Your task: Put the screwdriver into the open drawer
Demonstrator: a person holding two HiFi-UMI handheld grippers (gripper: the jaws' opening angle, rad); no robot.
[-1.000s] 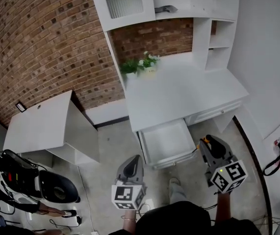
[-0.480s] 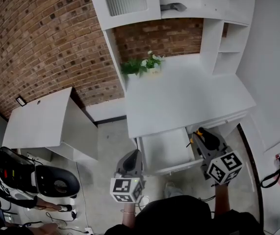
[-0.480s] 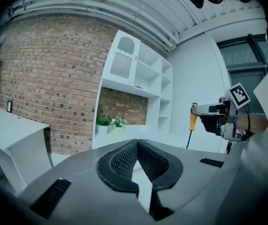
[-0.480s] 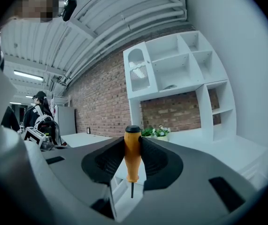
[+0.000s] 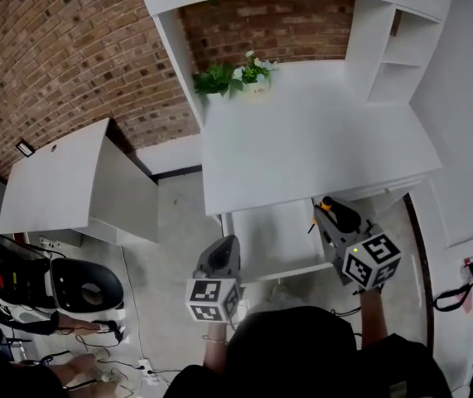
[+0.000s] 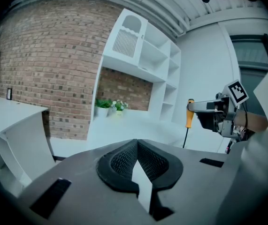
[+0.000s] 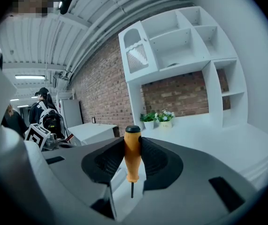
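Note:
The screwdriver (image 7: 132, 157) has an orange handle with a black cap. It stands upright between the pads of my right gripper (image 7: 133, 146), which is shut on the handle with the thin shaft pointing down. In the head view this gripper (image 5: 329, 208) and the screwdriver (image 5: 322, 211) are at the right edge of the open white drawer (image 5: 269, 235) under the desk. My left gripper (image 5: 226, 244) is at the drawer's left front corner. Its jaws (image 6: 136, 144) are shut with nothing in them. The left gripper view also shows the screwdriver (image 6: 189, 118) in the right gripper (image 6: 194, 108).
The white desk top (image 5: 302, 148) carries a green plant (image 5: 218, 80) and a small flower pot (image 5: 256, 73) at the back by the brick wall. White shelves (image 5: 385, 52) rise at the right. A white cabinet (image 5: 54, 181) stands to the left, and dark bags (image 5: 45, 284) lie on the floor.
Both grippers have moved forward toward the desk. The right gripper with the screwdriver has gone from in front of the drawer to its right edge; the left has neared the left front corner.

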